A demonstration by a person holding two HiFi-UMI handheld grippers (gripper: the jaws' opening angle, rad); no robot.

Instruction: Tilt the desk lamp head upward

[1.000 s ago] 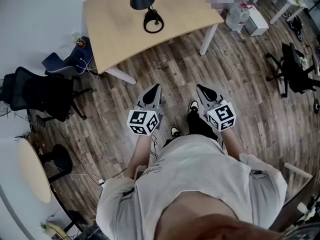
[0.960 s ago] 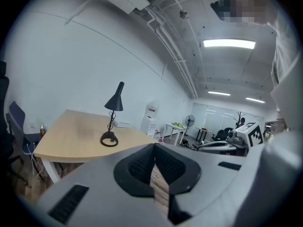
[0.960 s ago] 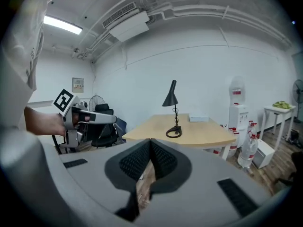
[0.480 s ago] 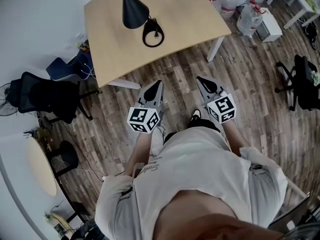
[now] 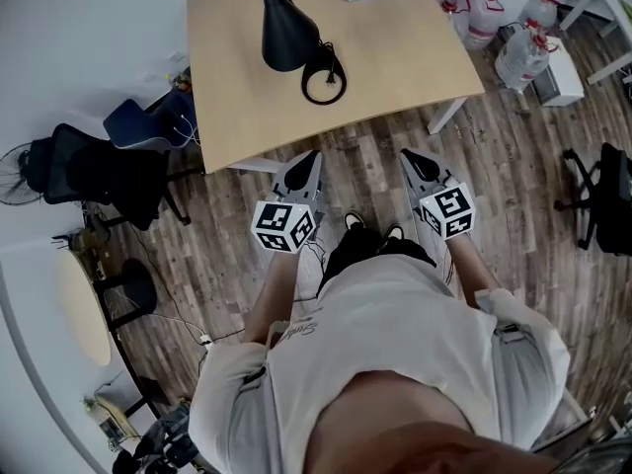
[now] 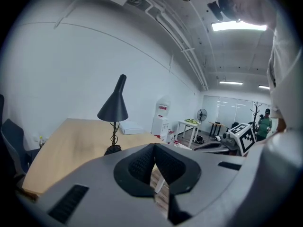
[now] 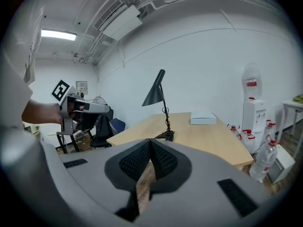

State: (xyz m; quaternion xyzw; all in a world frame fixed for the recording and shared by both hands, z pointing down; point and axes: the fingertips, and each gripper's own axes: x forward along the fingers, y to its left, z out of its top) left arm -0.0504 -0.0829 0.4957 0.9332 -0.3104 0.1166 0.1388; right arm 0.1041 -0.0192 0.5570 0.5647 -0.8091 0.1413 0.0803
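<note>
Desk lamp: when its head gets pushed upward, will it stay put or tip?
The desk lamp is probably top-heavy: a large cone shade sits high on a thin stem over a small base. An upward push might rock or slide that base on the smooth desk. The stem looks rigid, unlikely to flex.

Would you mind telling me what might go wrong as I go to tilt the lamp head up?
1. Both the left gripper and right gripper have their tongs shut; reaching in like that may just knock the lamp head rather than grip it.
2. The base looks small, with a cord looped around it, so pushing the head up could tip or drag the lamp.
</note>
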